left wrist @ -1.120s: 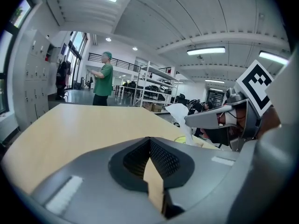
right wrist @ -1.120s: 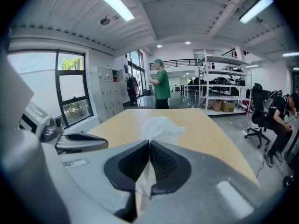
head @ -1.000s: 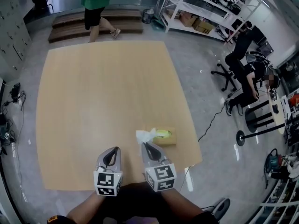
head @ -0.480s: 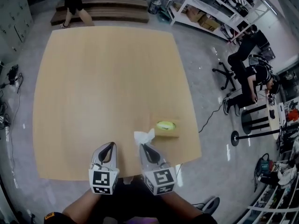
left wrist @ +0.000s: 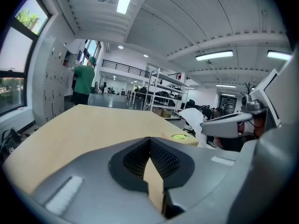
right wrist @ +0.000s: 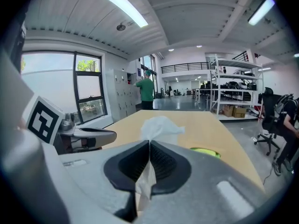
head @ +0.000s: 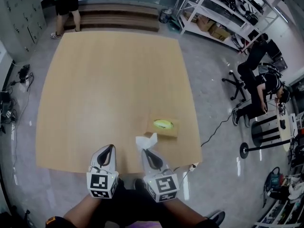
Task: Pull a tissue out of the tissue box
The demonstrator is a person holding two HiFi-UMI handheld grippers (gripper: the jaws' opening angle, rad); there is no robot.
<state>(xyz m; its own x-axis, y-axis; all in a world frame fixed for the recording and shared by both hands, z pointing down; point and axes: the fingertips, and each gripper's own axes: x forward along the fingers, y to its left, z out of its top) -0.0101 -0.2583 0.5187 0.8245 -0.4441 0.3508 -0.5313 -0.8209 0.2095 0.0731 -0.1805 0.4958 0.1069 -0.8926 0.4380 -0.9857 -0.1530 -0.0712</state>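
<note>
A tan tissue box (head: pixel 164 126) with a yellow-green opening lies near the right front corner of the wooden table (head: pixel 109 89). My right gripper (head: pixel 147 152) is shut on a white tissue (head: pixel 146 141), held free of the box, just left of it and nearer to me. In the right gripper view the tissue (right wrist: pixel 159 126) bunches up above the shut jaws and a strip hangs below them; the box (right wrist: pixel 204 151) lies beyond. My left gripper (head: pixel 110 148) hovers to the left over the table's front edge, its jaws together with nothing between them (left wrist: pixel 149 140).
A person in a green top (head: pixel 66 4) stands past the table's far end. Metal shelves (head: pixel 213 8) and seated people on office chairs (head: pixel 256 75) are to the right. A cable (head: pixel 216 127) runs across the floor to a power strip (head: pixel 192 166) by the table's corner.
Both grippers have drawn back toward the table's near edge. The tissue went with the right gripper, and the gap between it and the box has grown.
</note>
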